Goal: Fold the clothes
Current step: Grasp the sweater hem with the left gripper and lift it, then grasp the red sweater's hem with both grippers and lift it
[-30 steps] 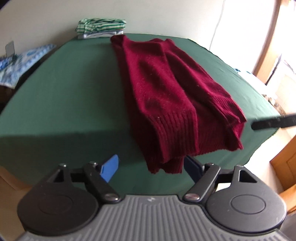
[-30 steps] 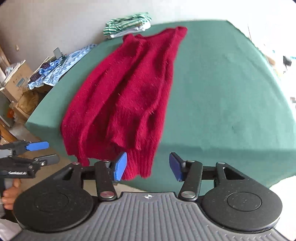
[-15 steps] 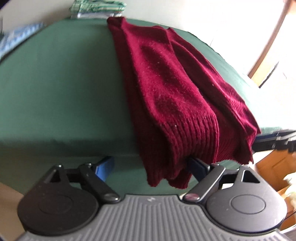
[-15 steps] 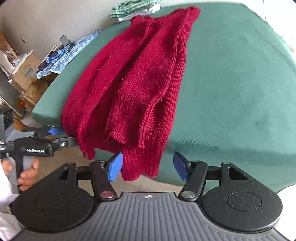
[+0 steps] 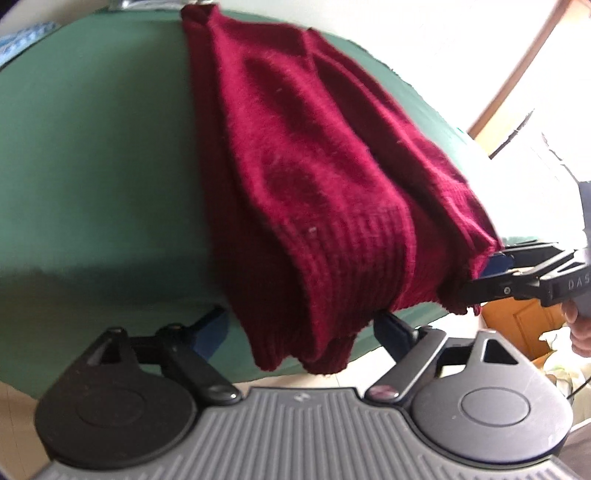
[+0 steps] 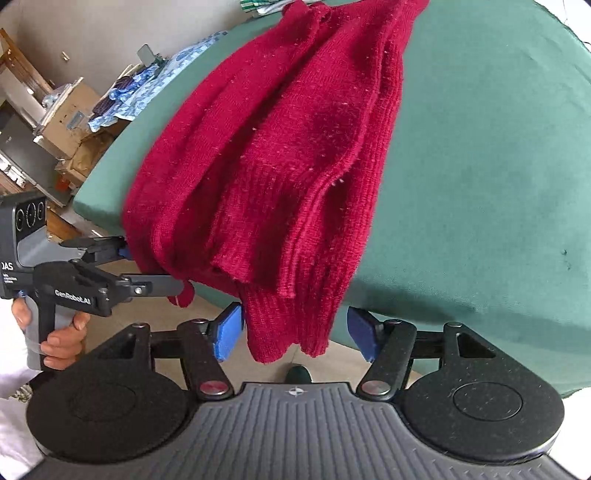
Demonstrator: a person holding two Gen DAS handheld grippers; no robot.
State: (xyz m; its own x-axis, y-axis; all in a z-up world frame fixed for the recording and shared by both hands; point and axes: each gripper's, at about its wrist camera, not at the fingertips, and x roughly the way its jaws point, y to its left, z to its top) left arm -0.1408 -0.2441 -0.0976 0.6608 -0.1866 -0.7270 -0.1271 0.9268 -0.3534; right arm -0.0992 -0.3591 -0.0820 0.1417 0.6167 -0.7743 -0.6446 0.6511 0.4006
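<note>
A dark red knitted sweater (image 5: 314, 177) lies lengthwise on the green table (image 5: 92, 147), its ribbed hem hanging over the near edge. My left gripper (image 5: 299, 328) is open with one hem corner hanging between its blue pads. My right gripper (image 6: 295, 328) is open with the other hem corner (image 6: 288, 332) hanging between its pads. Each gripper shows in the other's view: the right one (image 5: 495, 273) at the sweater's right hem corner, the left one (image 6: 147, 266) at the left hem corner, both with jaws apart around the knit.
A folded green-striped garment (image 6: 258, 5) lies at the table's far edge. Blue patterned cloth (image 6: 147, 88) and cardboard boxes (image 6: 70, 122) sit left of the table. A wooden door (image 5: 517, 325) stands to the right. The table's right half (image 6: 498, 147) is bare green cloth.
Both grippers have moved forward to the table's near edge, so the sweater's hem corners now hang between their open jaws. The sweater has not moved.
</note>
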